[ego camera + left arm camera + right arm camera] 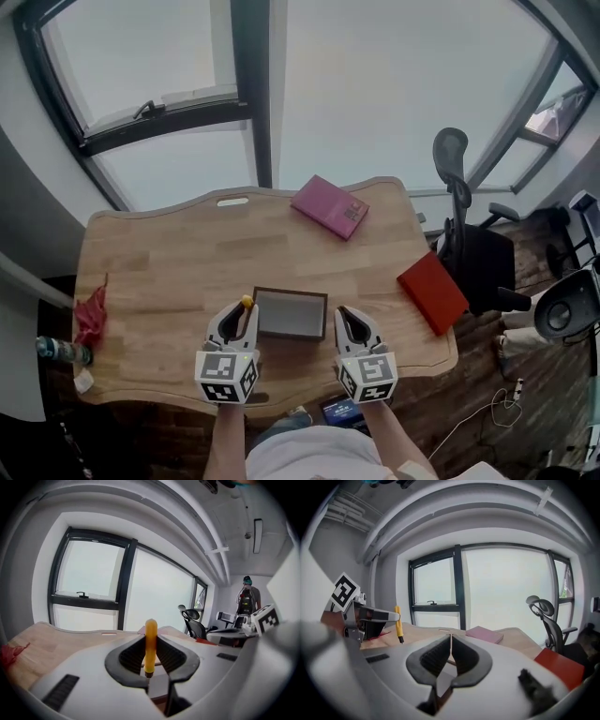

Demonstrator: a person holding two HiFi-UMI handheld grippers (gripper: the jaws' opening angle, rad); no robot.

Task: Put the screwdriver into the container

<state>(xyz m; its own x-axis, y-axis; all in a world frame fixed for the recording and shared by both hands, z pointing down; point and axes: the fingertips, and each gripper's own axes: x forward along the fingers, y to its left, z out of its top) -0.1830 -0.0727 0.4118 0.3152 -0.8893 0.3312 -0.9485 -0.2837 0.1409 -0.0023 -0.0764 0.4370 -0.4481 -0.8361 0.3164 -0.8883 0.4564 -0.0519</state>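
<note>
My left claw (238, 319) is clamped on the screwdriver (247, 303). In the left gripper view the ribbed pads (132, 654) press on the yellow handle from both sides, and the tool stands nearly upright, its rounded end above the jaws and its dark tip down between them. My right claw (349, 321) is closed on nothing, and in the right gripper view its jaws meet at the tips.

The container (291, 294), a low dark box with a grey inside, sits on the desk (159, 272) near the front edge, between my two claws. The screwdriver is outside it, held just beside its left end.

Farther back on the desk lies a pink book (330, 206). A red book (431, 291) lies at the right edge, partly over it, and a red cloth (92, 314) lies at the left edge. A black office chair (464, 225) stands beyond the right side.
</note>
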